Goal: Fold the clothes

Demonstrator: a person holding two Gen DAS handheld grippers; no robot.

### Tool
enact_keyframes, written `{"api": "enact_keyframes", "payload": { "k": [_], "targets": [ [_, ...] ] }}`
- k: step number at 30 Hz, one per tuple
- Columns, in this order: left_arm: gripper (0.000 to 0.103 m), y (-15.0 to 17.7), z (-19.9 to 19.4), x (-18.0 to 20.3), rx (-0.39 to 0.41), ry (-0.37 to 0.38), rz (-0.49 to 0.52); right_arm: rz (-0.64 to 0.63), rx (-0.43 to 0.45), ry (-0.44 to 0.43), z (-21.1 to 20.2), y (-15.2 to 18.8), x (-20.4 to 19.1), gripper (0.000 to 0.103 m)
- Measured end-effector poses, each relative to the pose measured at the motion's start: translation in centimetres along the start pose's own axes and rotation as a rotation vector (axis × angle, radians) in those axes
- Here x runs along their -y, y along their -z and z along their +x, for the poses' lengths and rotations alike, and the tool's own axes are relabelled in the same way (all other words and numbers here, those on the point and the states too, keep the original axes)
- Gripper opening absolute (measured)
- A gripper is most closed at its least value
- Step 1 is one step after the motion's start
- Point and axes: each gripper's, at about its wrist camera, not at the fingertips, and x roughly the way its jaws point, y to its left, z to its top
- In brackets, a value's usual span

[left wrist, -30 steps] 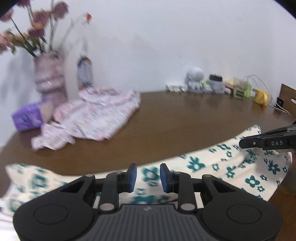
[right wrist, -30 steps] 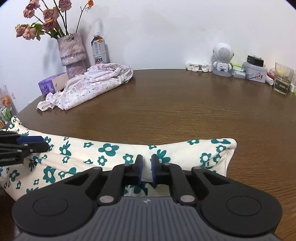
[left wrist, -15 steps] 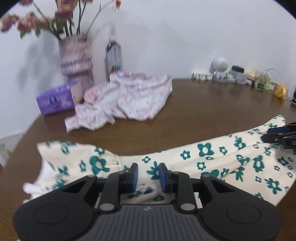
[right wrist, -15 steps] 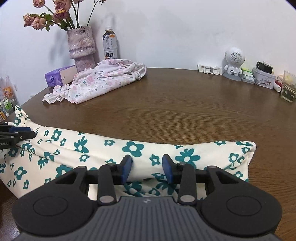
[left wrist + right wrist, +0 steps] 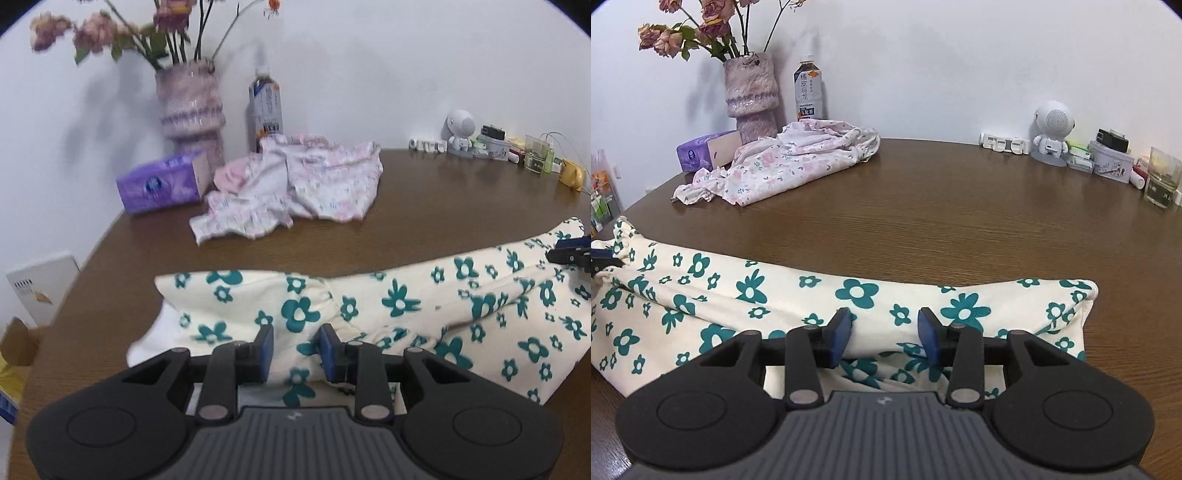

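The right gripper has just been opening; its jaws stand apart, with a raised fold of the cream garment with teal flowers lying between the blue pads and no pad pressing on it. The left gripper carries its jaws narrowly parted over the same garment; cloth bunches between the pads, but whether the pads clamp it cannot be told, as that view is blurred. Each gripper's tip is visible at the edge of the other's view, resting at the garment's far end.

The garment lies stretched lengthwise along the near edge of the brown wooden table, one end gathered at the left, the other folded square at the right.

Farther back on the table, well apart from the garment, a pink floral garment lies crumpled. Just beside it stand a purple tissue pack, a pinkish vase holding dried flowers, and a drink bottle. Along the back right edge stand a white robot-shaped figure, a tin and a glass, against a white wall.
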Motion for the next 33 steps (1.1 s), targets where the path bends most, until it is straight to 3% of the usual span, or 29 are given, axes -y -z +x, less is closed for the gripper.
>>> {"api": "enact_keyframes", "payload": {
  "k": [4, 6, 9, 12, 18, 26, 31, 33],
  "targets": [
    [0.025, -1.5, -2.2, 0.7, 0.117, 0.032, 0.025, 0.004, 0.01, 0.007, -0.4, -0.2, -0.2, 0.041],
    [0.026, -1.9, -1.8, 2.0, 0.105, 0.071, 0.078, 0.016, 0.021, 0.008, -0.8, -0.5, -0.2, 0.041],
    [0.026, -1.4, -0.2, 3.5, 0.037, 0.072, 0.14, 0.0, 0.059, -0.083, -1.4, -1.2, -2.2, 0.041],
    [0.026, 0.0, 0.7, 3.3, 0.014, 0.071, 0.111, -0.046, 0.053, -0.153, -1.1, -1.6, -4.5, 0.043],
    [0.026, 0.6, 1.0, 3.2, 0.008, 0.065, 0.096, -0.048, -0.007, -0.149, 0.6, -0.9, -4.5, 0.043],
    [0.032, -0.4, -0.9, 4.8, 0.086, 0.082, 0.16, -0.032, 0.062, -0.082, -2.2, -1.0, -2.9, 0.044],
    [0.032, -0.2, 0.5, 6.3, 0.041, 0.083, 0.21, 0.016, 0.068, 0.043, -3.2, -0.7, 0.7, 0.044],
    [0.032, 0.2, 0.8, 6.1, 0.031, 0.082, 0.196, 0.032, 0.069, 0.046, -3.0, -0.5, 1.4, 0.044]
  ]
}}
